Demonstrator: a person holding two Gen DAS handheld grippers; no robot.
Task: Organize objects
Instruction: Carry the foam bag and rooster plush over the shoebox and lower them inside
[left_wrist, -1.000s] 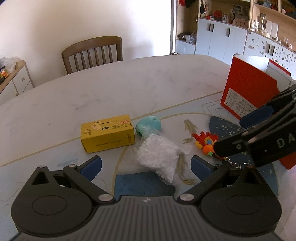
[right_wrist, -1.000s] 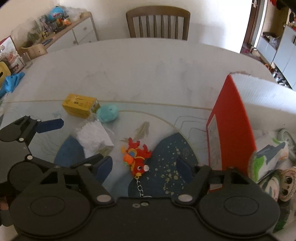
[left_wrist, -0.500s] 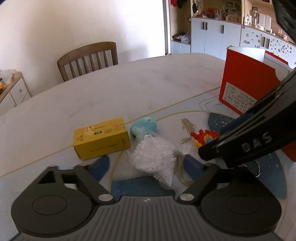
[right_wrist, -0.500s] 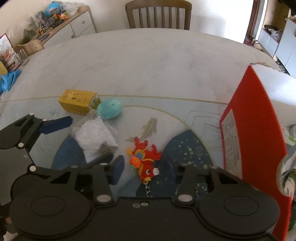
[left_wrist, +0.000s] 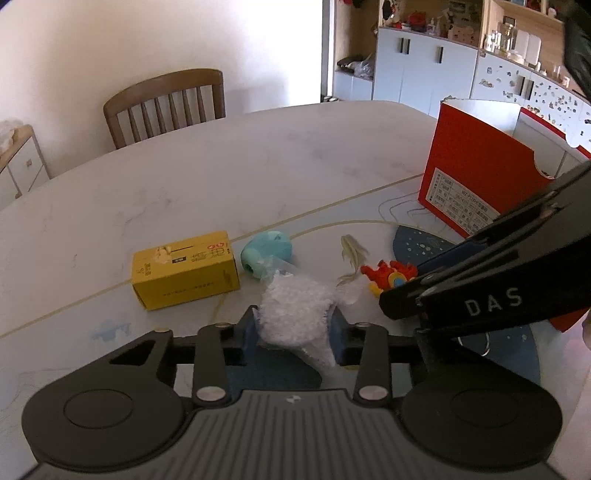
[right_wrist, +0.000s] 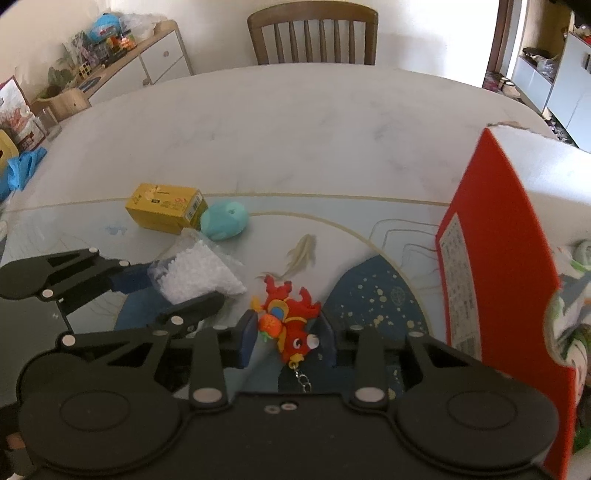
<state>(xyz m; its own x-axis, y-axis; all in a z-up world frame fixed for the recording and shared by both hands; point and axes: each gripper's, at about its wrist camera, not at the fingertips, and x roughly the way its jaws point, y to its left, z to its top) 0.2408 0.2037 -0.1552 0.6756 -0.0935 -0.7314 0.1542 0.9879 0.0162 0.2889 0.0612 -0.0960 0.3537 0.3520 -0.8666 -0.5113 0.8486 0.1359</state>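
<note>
My left gripper (left_wrist: 293, 334) is shut on a clear bag of white beads (left_wrist: 295, 314), which also shows in the right wrist view (right_wrist: 195, 275). My right gripper (right_wrist: 288, 334) is shut on a red toy keychain (right_wrist: 290, 325), whose chain hangs toward the camera; the toy also shows in the left wrist view (left_wrist: 388, 275). A yellow box (left_wrist: 184, 269) and a teal toy (left_wrist: 267, 253) lie on the table just beyond the bag. A red storage box (right_wrist: 498, 280) stands at the right.
The big white table (right_wrist: 295, 133) carries a blue patterned mat (right_wrist: 380, 295). Plush toys (right_wrist: 576, 306) sit inside the red box. A wooden chair (right_wrist: 314, 33) stands at the far edge. Cabinets (left_wrist: 424, 70) line the back right.
Both grippers were open and have closed: the left on the bag of white beads, the right on the red toy keychain. Both moved forward and down over their objects.
</note>
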